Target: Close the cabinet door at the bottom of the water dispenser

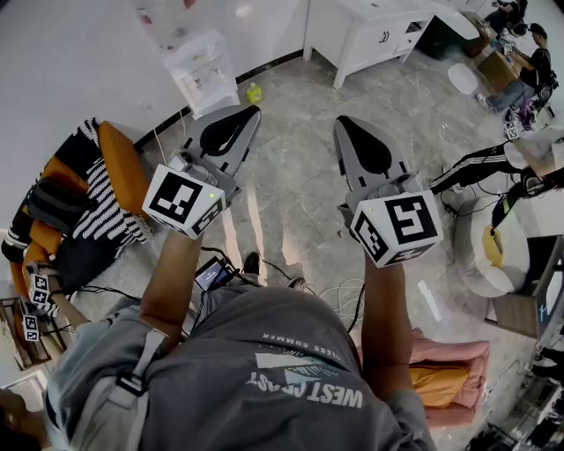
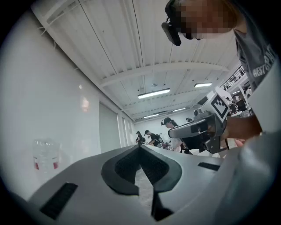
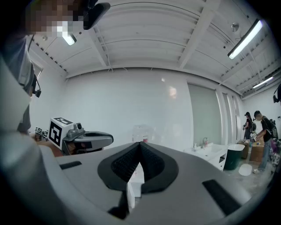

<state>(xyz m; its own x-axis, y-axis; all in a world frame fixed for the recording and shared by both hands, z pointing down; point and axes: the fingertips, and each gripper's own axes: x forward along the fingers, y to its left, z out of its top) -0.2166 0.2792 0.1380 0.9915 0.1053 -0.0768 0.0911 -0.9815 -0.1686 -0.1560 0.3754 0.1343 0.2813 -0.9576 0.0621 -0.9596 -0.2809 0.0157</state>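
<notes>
The white water dispenser (image 1: 201,72) stands against the far wall with a clear bottle (image 1: 167,19) on top. Its bottom cabinet is too small and far off to tell how the door stands. My left gripper (image 1: 252,111) and right gripper (image 1: 341,123) are held side by side in the air, well short of the dispenser, both shut on nothing. In the left gripper view the jaws (image 2: 140,146) meet at the tips and the bottle (image 2: 45,154) shows at left. In the right gripper view the shut jaws (image 3: 140,144) point at the dispenser (image 3: 137,176).
An orange and striped chair (image 1: 113,181) stands at left. A small yellow bottle (image 1: 254,92) sits on the floor beside the dispenser. A white desk (image 1: 370,35) is at the back, people (image 1: 522,62) and a round white seat (image 1: 483,251) at right. Cables (image 1: 339,299) lie underfoot.
</notes>
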